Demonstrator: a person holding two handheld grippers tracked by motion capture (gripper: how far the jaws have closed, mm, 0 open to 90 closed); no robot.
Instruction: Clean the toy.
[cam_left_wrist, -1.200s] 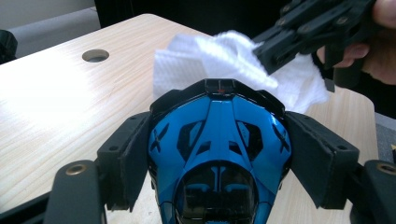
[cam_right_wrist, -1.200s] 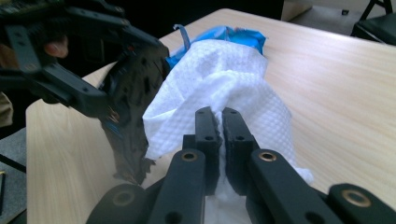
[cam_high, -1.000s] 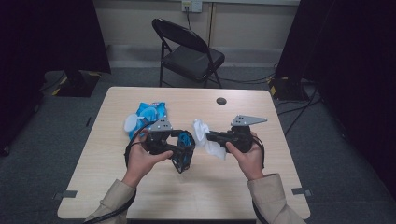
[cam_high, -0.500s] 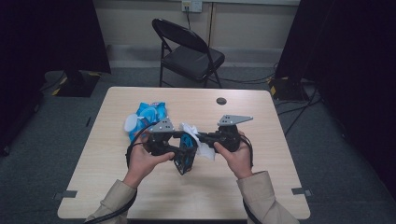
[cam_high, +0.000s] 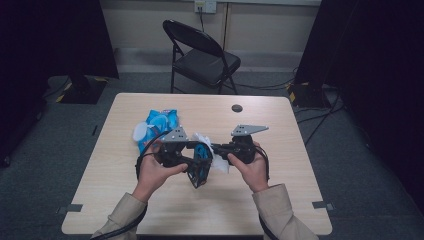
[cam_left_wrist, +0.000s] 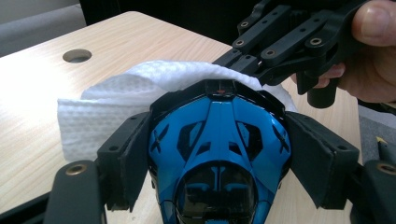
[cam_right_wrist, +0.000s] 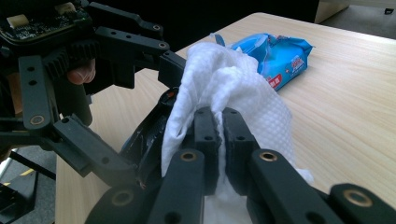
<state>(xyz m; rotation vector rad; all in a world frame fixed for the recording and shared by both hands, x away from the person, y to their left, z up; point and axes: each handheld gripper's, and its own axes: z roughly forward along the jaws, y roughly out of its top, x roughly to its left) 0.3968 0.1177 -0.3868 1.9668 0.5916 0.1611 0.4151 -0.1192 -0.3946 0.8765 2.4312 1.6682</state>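
my left gripper (cam_left_wrist: 219, 158) squeezes the shiny blue toy car shell (cam_left_wrist: 217, 154) above the table (cam_high: 280, 200), my right gripper (cam_right_wrist: 219, 126) pinches the white wipe (cam_right_wrist: 224, 88) against its top, so i think wiping is only partly done.

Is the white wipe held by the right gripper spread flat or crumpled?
Crumpled. The white wipe is bunched in folds where the right gripper pinches it, and it drapes over the blue shell.
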